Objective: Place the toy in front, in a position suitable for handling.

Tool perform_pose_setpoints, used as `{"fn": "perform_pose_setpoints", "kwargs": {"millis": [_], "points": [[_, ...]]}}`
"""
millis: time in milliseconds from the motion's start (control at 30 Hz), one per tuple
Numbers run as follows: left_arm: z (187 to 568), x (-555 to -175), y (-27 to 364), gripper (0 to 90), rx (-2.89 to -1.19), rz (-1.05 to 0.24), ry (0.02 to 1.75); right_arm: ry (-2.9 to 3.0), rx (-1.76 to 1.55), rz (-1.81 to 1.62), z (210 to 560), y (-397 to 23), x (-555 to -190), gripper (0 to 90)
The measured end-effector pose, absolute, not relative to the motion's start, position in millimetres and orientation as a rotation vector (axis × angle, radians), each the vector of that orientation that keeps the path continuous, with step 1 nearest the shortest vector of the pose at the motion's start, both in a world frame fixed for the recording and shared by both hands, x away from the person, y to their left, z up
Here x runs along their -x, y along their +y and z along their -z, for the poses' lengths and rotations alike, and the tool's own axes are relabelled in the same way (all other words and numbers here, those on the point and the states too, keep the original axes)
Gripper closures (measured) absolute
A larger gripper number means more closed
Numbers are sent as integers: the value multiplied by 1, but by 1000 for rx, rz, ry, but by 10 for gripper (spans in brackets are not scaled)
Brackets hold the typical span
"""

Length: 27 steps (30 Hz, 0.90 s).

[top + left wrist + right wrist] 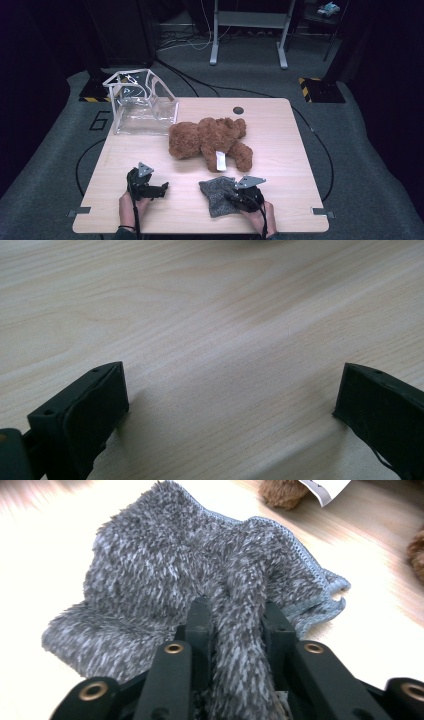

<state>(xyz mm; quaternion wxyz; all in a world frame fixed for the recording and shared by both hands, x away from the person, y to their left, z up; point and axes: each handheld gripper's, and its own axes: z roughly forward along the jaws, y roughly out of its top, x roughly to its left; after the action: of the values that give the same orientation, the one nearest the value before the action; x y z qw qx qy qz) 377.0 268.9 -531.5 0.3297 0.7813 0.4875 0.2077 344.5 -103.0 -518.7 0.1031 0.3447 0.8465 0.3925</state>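
Wooden table with teddy bear, grey cloth, clear bag.

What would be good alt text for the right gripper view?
The right gripper pinches a raised fold of a fuzzy grey cloth between its two black jaws. The cloth lies crumpled on a pale wooden table, with a brown teddy bear at the top edge.

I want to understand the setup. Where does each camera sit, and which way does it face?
High view: above the person's side, facing forward and down on the table; both hands, left gripper and right gripper show.
Left gripper view: on the left gripper, facing bare wood; jaws open.
Right gripper view: on the right gripper, facing the grey cloth; jaws pinch a fold.
High and right gripper views share the cloth and teddy bear.
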Motion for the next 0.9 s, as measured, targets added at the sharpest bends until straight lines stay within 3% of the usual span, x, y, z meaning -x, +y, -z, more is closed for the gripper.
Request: {"fn": "perform_pose_setpoints", "kwargs": {"millis": [433, 900], "points": [[531, -377, 269, 0, -2043, -544, 1276, 2406, -1053, -1224, 500, -124, -335, 741], [532, -377, 269, 1, -2039, -551, 1275, 2264, -1163, -1174, 485, -177, -325, 742]]}}
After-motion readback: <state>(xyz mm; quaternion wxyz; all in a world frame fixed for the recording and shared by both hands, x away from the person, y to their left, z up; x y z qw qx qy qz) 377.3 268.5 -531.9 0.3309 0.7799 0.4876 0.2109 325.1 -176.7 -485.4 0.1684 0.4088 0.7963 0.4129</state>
